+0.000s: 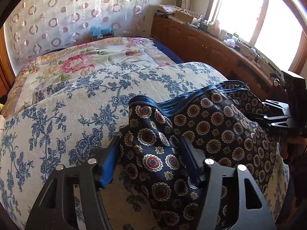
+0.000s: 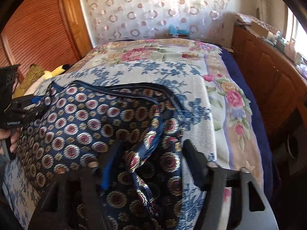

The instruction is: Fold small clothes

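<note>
A small navy garment (image 1: 211, 126) with round red-and-gold medallions and a dark blue trimmed edge lies on a blue-floral cover (image 1: 63, 118) on the bed. My left gripper (image 1: 151, 145) has its fingers wide apart with a bunched corner of the garment between them. My right gripper (image 2: 151, 149) also stands wide apart around a raised fold at the garment's (image 2: 92, 118) right side. Each gripper shows in the other's view, the right one (image 1: 276, 115) at the garment's far side, the left one (image 2: 21, 107) at its left edge.
A pink-floral bedspread (image 1: 80, 61) covers the bed beyond the blue-floral cover. A wooden cabinet (image 1: 201, 38) with clutter runs along the right under a bright window. A ring-patterned curtain (image 1: 63, 13) hangs behind. A yellow plush toy (image 2: 55, 71) sits at the bed's left.
</note>
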